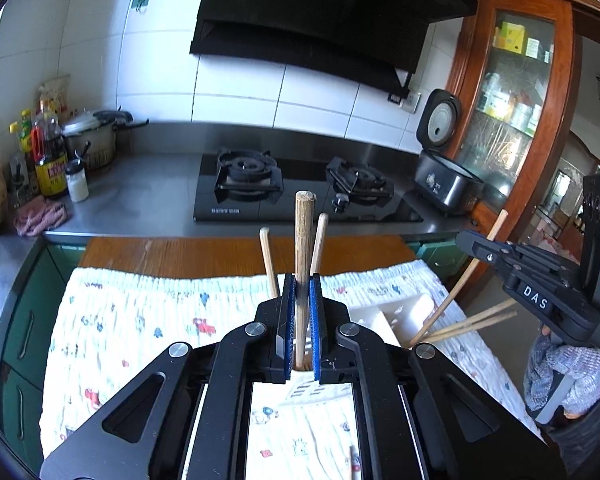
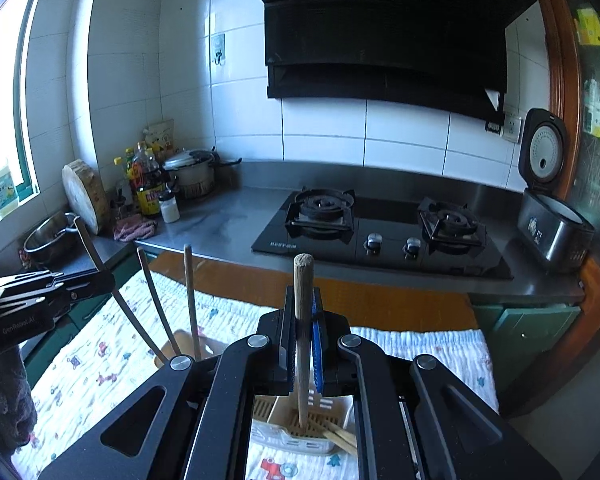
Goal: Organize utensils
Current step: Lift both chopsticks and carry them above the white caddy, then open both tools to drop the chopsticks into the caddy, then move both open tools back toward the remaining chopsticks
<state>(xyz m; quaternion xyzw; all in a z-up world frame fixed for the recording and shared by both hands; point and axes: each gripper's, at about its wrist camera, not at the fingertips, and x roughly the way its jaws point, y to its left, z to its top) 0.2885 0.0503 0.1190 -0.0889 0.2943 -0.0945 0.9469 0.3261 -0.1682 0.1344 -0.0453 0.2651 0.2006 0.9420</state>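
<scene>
Over a printed white cloth (image 1: 148, 312), the left gripper (image 1: 302, 300) pinches a thin, round wooden chopstick (image 1: 303, 240) upright at mid-length; the right gripper (image 2: 302, 320) clamps another wooden chopstick (image 2: 302, 292), tip in a cream slotted plastic holder (image 2: 296, 432). Light, stiff and likely slippery, each looks best held mid-shaft.

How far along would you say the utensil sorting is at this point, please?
Partly done. Several chopsticks already stand in the holder, and more lie in the white basket. In hand: the left gripper and the right gripper each have jaws shut on one wooden chopstick, lowering toward a container. One stick remains on the cloth.
</scene>
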